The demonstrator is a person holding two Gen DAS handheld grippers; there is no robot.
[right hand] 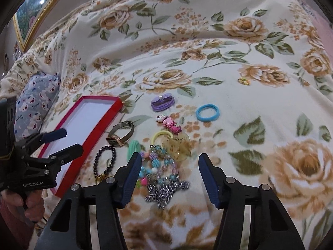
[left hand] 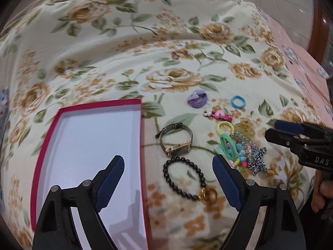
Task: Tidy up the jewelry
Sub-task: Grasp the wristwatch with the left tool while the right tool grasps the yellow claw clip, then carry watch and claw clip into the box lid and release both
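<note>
A red box with a white inside lies on the floral blanket, also in the right wrist view. Right of it lie a watch, a black bead bracelet, a pile of colourful bead jewelry, a pink clip, a purple hair tie and a blue hair tie. My left gripper is open, hovering over the box edge and bracelet. My right gripper is open above the bead pile; it also shows in the left wrist view.
A small yellow ring lies apart at the far right of the blanket. A blue patterned pillow sits left of the box. A framed picture stands at the far left. A pink sheet lies at the right.
</note>
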